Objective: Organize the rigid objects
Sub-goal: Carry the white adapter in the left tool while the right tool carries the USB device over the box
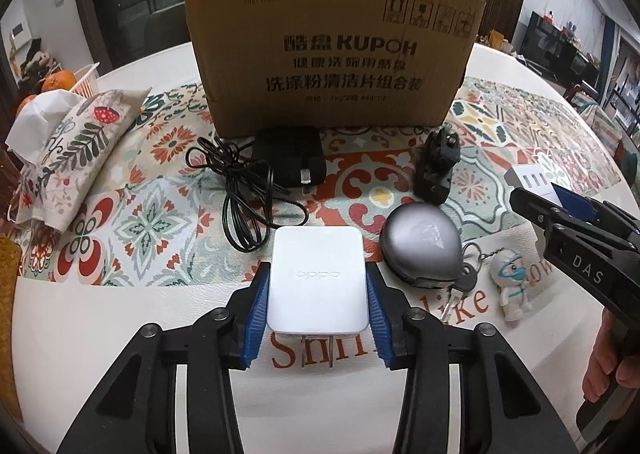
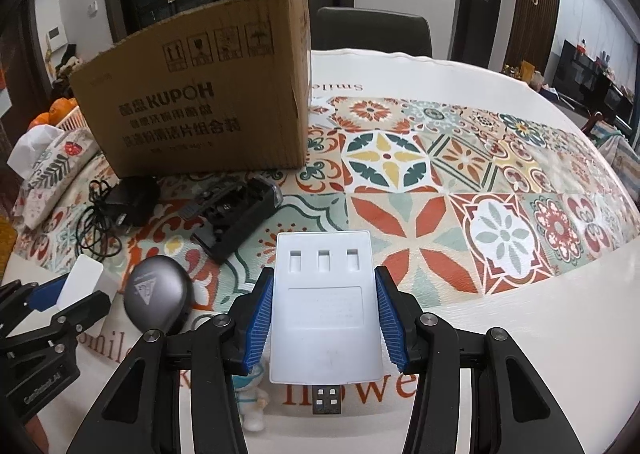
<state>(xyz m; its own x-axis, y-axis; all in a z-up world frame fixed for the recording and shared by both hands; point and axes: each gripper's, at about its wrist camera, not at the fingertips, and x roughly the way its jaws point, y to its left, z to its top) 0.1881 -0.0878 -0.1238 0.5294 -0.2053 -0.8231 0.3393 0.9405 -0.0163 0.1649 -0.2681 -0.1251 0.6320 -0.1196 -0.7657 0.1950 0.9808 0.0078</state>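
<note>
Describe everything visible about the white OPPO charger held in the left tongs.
The OPPO charger is a flat white rectangular block with rounded corners, smooth and glossy like plastic, with a faint grey "oppo" logo on its top face. Two metal plug prongs stick out of its near end, toward the camera. The left tongs clamp it by its two long sides, blue ribbed pads pressing on it. It sits over the white edge of the tablecloth; whether it is lifted clear cannot be told.

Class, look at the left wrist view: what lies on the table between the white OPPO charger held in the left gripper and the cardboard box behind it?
In the left wrist view, a black power adapter with its tangled black cable lies between the white OPPO charger and the cardboard box.
</note>
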